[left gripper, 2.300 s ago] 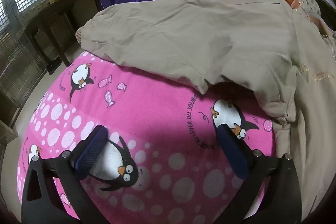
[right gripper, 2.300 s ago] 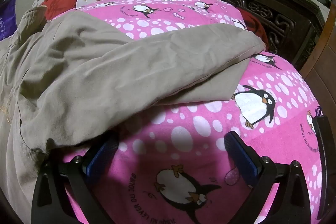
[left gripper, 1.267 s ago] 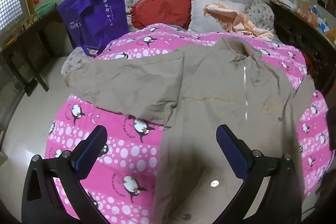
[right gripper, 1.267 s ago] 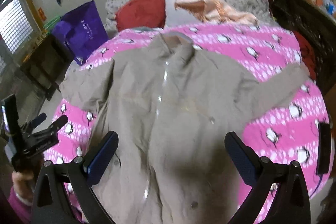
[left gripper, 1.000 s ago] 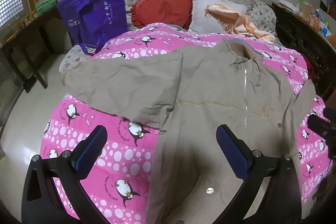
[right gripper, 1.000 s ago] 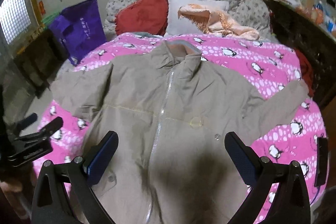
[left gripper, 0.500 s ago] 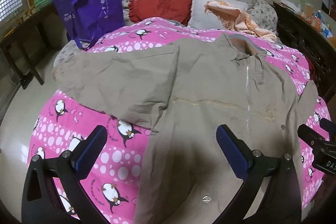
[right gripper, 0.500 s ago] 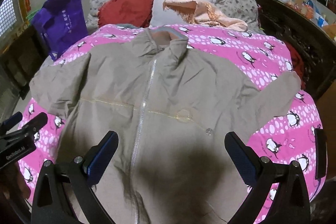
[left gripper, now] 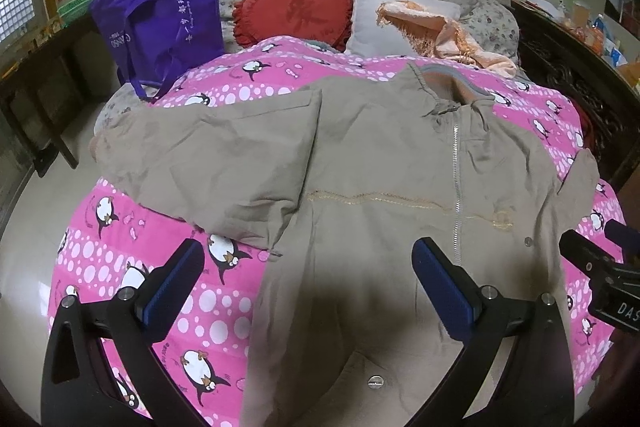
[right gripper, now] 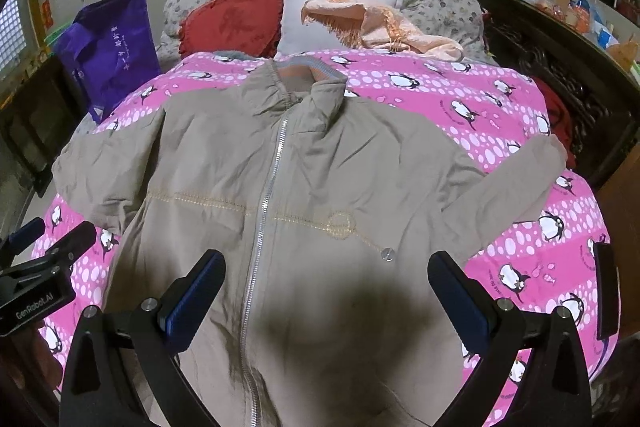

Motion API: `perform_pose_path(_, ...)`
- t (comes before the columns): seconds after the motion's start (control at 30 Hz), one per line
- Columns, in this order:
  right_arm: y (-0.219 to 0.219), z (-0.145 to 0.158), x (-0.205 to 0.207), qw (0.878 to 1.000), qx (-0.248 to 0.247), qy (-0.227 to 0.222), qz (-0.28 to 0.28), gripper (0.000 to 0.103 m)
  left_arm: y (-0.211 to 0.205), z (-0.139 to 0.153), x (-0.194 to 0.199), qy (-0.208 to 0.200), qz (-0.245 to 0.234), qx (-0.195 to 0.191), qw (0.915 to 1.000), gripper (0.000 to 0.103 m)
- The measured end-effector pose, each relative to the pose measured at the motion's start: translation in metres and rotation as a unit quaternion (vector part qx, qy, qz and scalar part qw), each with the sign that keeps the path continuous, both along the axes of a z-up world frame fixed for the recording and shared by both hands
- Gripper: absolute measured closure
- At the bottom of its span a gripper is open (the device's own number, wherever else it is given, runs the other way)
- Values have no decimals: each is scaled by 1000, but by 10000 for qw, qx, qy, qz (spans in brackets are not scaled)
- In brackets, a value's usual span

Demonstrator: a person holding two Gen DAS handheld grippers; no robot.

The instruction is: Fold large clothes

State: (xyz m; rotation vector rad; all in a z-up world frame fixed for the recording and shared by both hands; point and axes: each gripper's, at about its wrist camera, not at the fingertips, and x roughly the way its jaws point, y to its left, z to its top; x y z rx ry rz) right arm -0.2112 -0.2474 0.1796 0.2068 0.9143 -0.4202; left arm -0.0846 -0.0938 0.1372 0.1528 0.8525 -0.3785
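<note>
- L tool (left gripper: 306,281): jaws wide apart, nothing in them, above jacket (left gripper: 400,187) hem.
- Jacket: flat on bed (left gripper: 248,83), zipped, front up, both sleeves out.
- Soft, light, limp fabric, will likely sag; take L sleeve (left gripper: 208,163) near cuff first.
- R tool (right gripper: 326,291): jaws apart, nothing held; take R sleeve (right gripper: 516,183) at cuff.

I hold my left gripper (left gripper: 306,281) up with its 2 blue-padded fingers (left gripper: 176,279) spread wide, gripping nothing. My right gripper (right gripper: 326,287) is level beside it, its 2 fingers (right gripper: 456,291) just as wide apart and empty. Both point forward and slightly down.
</note>
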Motion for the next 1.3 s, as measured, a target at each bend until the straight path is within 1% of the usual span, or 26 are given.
perform_pose_path(0.23,1,-6,3,10000,-37,80,0,1,-2,-7,2,101,16,51,9999,0)
perform_pose_path(0.5,2,-9,4,10000,-38,17,16,1,1,-10,3,96,56,35,9999,0)
perform_pose_path(0.77,-1,-14,4,9999,125,33,-40,1,0,-12,2,89,37,103,9999,0)
perform_pose_path(1.07,-2,-18,5,9998,183,83,-66,1,1,-14,3,116,66,111,9998,0)
perform_pose_path(1.3,2,-18,4,9999,104,69,-5,1,0,-16,3,138,58,113,9998,0)
